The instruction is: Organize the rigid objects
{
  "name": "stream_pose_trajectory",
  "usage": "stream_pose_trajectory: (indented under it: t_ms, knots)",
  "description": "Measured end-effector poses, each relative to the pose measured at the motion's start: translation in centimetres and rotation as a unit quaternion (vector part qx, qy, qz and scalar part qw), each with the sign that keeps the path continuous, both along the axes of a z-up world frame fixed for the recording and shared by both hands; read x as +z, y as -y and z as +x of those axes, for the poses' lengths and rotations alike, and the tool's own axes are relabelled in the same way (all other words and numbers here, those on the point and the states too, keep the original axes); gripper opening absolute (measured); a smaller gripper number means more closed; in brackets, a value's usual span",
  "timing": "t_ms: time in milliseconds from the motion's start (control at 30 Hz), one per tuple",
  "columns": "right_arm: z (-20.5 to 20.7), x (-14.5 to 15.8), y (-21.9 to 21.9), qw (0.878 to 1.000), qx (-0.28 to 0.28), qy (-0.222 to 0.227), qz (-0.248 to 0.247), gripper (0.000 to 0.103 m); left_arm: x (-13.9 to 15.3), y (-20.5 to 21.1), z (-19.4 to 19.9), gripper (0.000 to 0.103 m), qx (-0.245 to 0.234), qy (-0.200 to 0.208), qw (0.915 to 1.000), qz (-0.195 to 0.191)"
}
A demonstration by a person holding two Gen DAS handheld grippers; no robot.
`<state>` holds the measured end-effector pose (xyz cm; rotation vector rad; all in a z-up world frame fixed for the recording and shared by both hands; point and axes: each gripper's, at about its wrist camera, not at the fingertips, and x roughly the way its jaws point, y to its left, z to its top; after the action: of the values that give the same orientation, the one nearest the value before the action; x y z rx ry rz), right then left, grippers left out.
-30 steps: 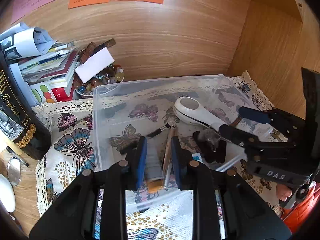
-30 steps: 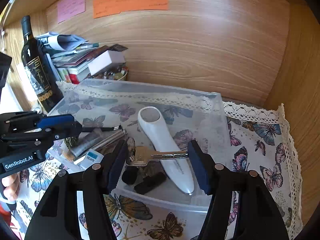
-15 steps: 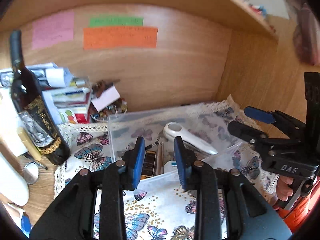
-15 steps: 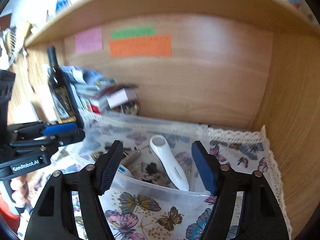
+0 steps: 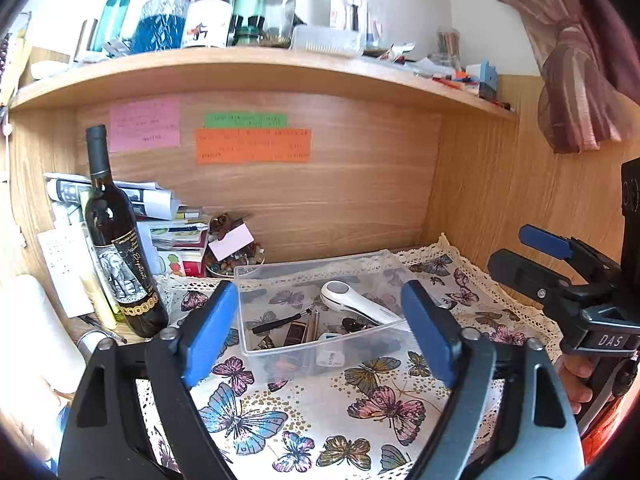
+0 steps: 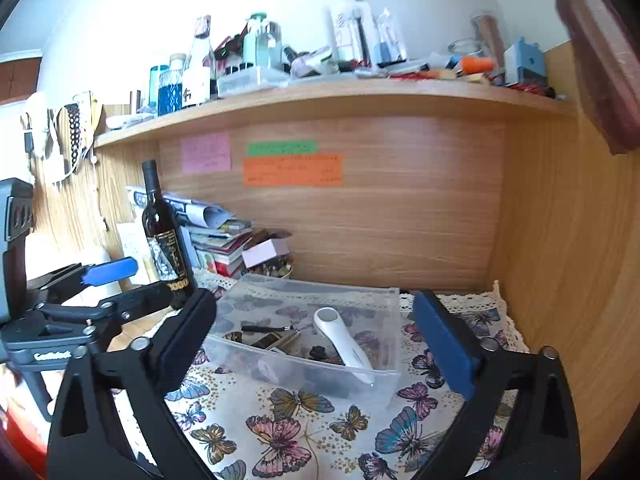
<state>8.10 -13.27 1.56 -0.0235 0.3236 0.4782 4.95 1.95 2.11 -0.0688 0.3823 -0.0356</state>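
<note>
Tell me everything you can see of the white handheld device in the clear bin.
The white handheld device looks like glossy plastic: a rounded head with a grey circular face, tapering into a long handle. It lies flat on the floor of the clear plastic bin, face up, head toward the back wall, handle reaching the bin's front right wall. Small dark objects lie beside the handle; contact is unclear. Neither gripper touches it.

**Wooden table under a butterfly cloth**

A white lace-edged butterfly-print cloth (image 5: 304, 412) is covering the wooden table (image 5: 76, 330). A clear plastic box (image 5: 280, 280) is sitting on the cloth. A dark wine bottle (image 5: 116, 240) and stacked papers and books (image 6: 216, 236) are standing at the table's left.
</note>
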Motion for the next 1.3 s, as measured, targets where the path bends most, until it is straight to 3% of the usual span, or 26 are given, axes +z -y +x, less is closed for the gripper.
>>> stream_pose_trajectory:
  t_ms: [300, 1300]
  knots:
    - [-1.4, -0.1, 0.3, 1.0, -0.001, 0.003, 0.004, 0.103, 0.5, 0.7, -1.9, 0.096, 0.008, 0.023, 0.9997, 0.006]
    - [-1.7, -0.4, 0.0, 1.0, 0.002, -0.005, 0.012, 0.103, 0.6, 1.0, -2.0, 0.099, 0.006, 0.026, 0.9996, 0.007]
